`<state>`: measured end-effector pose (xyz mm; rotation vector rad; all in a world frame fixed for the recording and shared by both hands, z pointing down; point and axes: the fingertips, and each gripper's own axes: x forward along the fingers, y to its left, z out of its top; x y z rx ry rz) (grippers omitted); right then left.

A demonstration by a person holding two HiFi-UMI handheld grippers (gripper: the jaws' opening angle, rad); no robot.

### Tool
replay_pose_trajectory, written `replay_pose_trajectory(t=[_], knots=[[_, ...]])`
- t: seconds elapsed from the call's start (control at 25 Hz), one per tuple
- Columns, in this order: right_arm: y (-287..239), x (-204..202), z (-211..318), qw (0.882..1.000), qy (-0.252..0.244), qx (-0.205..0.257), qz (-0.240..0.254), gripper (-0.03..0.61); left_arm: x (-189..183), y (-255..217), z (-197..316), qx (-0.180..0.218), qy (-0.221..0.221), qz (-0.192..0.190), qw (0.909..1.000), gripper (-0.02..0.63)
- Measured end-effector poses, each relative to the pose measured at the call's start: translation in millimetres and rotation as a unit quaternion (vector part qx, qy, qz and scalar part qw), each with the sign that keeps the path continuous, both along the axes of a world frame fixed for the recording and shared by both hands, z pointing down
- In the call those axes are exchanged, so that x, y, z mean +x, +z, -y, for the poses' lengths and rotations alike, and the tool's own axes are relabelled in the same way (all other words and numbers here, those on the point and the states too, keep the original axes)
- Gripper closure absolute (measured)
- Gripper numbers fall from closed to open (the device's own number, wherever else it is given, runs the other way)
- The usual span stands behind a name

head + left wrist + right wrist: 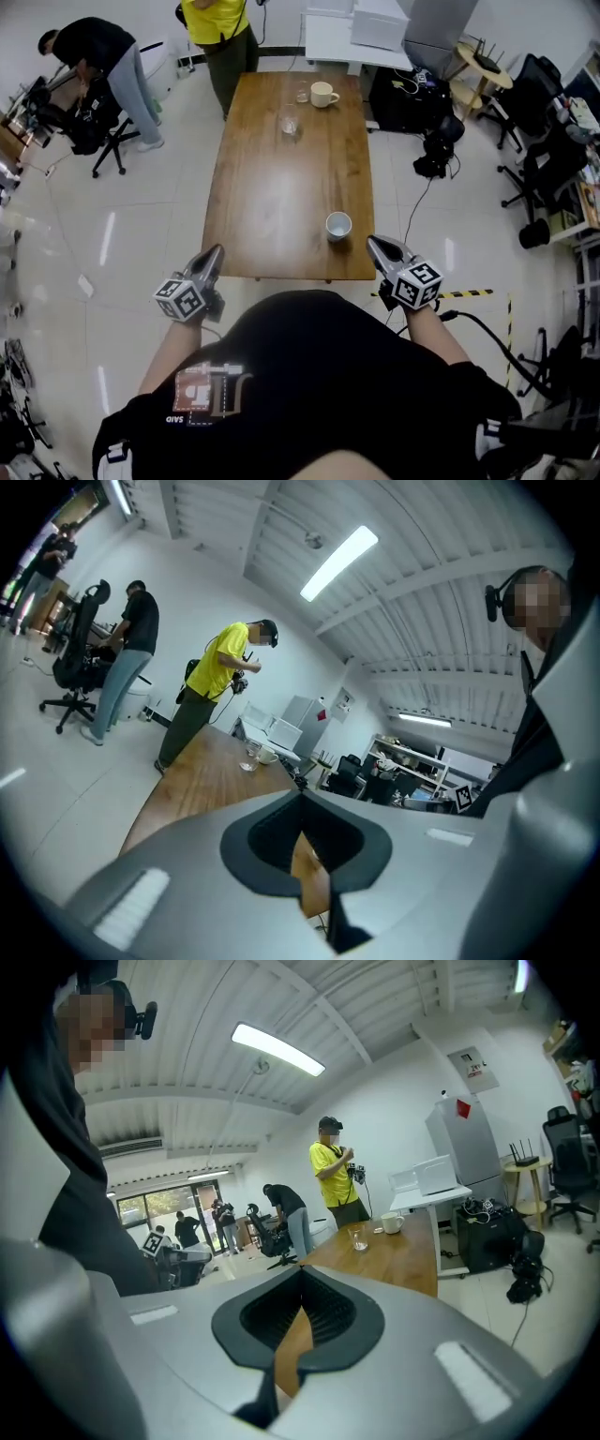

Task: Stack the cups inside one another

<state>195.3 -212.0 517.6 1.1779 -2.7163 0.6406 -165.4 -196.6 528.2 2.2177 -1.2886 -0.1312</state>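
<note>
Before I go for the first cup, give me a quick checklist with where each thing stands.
1. Left gripper empty: ok, fingers together on nothing.
2. Right gripper empty: ok, likewise shut.
3. Fingers opened for a grasp: not ok, both shut.
4. Small white cup by the table's near edge upright, free: ok.
5. White mug and glass at far end upright: ok.

This is an open office or lab workroom, with a pale tiled floor [141,244], a long wooden bench [281,197] in the middle, rolling office chairs [77,663] and a white desk [328,42] by the far wall. A cable [419,202] trails over the floor and striped tape [469,294] marks it. Equipment shelves [412,761] stand under strip lights [339,562], and people [220,28] work around the edges.
</note>
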Motion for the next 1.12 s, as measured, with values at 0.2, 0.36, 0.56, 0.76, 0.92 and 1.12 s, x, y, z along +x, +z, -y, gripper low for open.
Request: replay_pose_trajectory(t=[0.2, 0.36, 0.56, 0.76, 0.92, 1.12], knots=[[4.9, -28.7, 14.0, 0.999, 0.013, -0.019, 0.026, 0.565, -14.5, 0.0, 21.2, 0.013, 0.040, 0.010, 0.9991, 0.612], [5.7, -26.0, 15.9, 0.999, 0.015, -0.023, 0.020, 0.566, -2.0, 0.3, 27.9, 0.018, 0.058, 0.010, 0.9981, 0.612], [7.0, -18.5, 12.8, 0.999, 0.022, -0.027, 0.002, 0.566, 6.3, -2.7, 26.6, 0.026, 0.067, 0.009, 0.9974, 0.612], [8.3, -15.7, 9.9, 0.999, 0.019, -0.030, -0.005, 0.566, 11.6, -1.3, 24.4, 0.023, 0.072, 0.012, 0.9971, 0.612], [5.9, -18.9, 9.0, 1.000, 0.011, -0.027, -0.009, 0.566, 12.8, -3.6, 23.6, 0.023, 0.072, 0.014, 0.9970, 0.612], [8.3, -18.2, 6.0, 1.000, 0.002, -0.026, -0.010, 0.566, 16.6, -3.3, 16.3, 0.025, 0.069, 0.016, 0.9972, 0.612]])
